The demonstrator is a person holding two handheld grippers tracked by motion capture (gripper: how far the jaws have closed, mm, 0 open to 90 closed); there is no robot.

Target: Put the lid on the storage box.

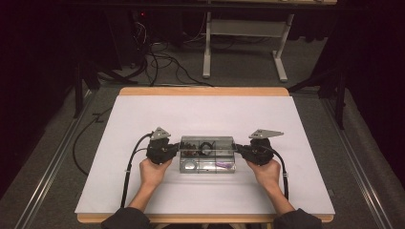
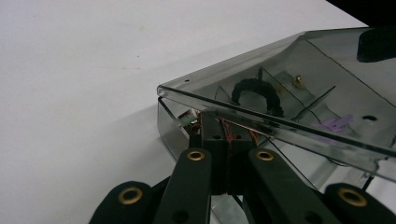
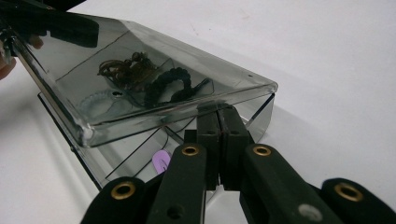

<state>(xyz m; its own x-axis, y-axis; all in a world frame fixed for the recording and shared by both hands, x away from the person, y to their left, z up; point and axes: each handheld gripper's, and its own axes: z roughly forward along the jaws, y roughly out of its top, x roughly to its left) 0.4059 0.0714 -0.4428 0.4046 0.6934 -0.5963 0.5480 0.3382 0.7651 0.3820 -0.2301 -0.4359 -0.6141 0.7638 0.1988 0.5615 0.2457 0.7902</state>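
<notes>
Both grippers at the ends of a clear smoky plastic compartment box (image 1: 207,153), mid-table on the white sheet (image 1: 205,114).

Left gripper (image 2: 223,140) and right gripper (image 3: 218,122) are clenched, seemingly under the box's lid edge.

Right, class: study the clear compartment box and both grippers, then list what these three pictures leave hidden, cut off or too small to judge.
- High view: contents of the clear compartment box are too small to identify.
- Left gripper view: the left gripper tips sit under the lid rim; whether they pinch anything is hidden.
- Right gripper view: the right gripper tips vanish likewise beneath the lid.
- Right gripper view: the purple item is partly hidden by the jaw.
</notes>
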